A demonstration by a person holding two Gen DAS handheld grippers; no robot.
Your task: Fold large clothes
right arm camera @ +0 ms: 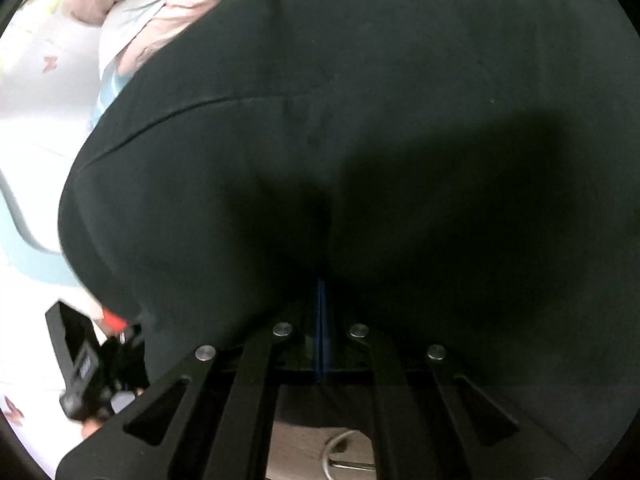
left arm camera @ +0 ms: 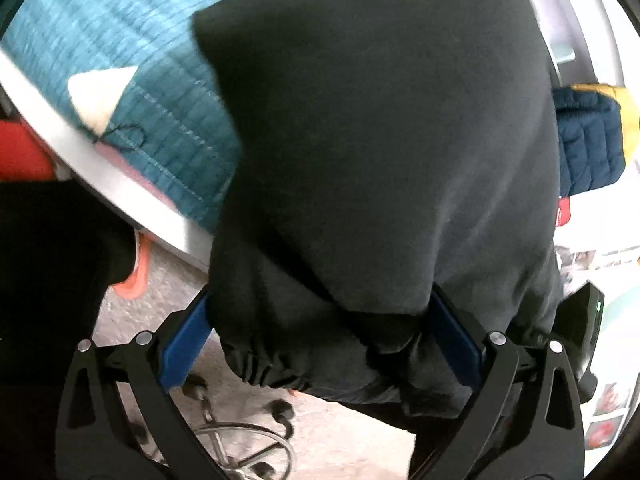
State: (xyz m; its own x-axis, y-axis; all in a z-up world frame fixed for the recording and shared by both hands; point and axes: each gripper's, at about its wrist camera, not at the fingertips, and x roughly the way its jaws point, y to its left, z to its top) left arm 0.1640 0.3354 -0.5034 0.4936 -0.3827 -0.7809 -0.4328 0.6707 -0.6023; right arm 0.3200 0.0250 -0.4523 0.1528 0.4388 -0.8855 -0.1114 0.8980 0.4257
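Note:
A large black garment (left arm camera: 380,140) fills most of both views. In the left wrist view its gathered elastic hem (left arm camera: 272,368) hangs bunched between the blue pads (left arm camera: 184,344) of my left gripper (left arm camera: 320,320), whose jaws stand wide apart. The cloth drapes over the fingertips. In the right wrist view the same black garment (right arm camera: 360,140) covers the fingertips of my right gripper (right arm camera: 320,292). Its blue pads (right arm camera: 320,320) are pressed together, with the cloth pinched where they meet. The other gripper (right arm camera: 88,368) shows at the lower left.
A teal quilted garment (left arm camera: 132,80) lies on the white table (left arm camera: 120,188) to the left. A navy and yellow puffer jacket (left arm camera: 592,140) lies at the right. A pink jacket (right arm camera: 160,4) lies at upper left. A chair base (left arm camera: 240,452) stands on the floor below.

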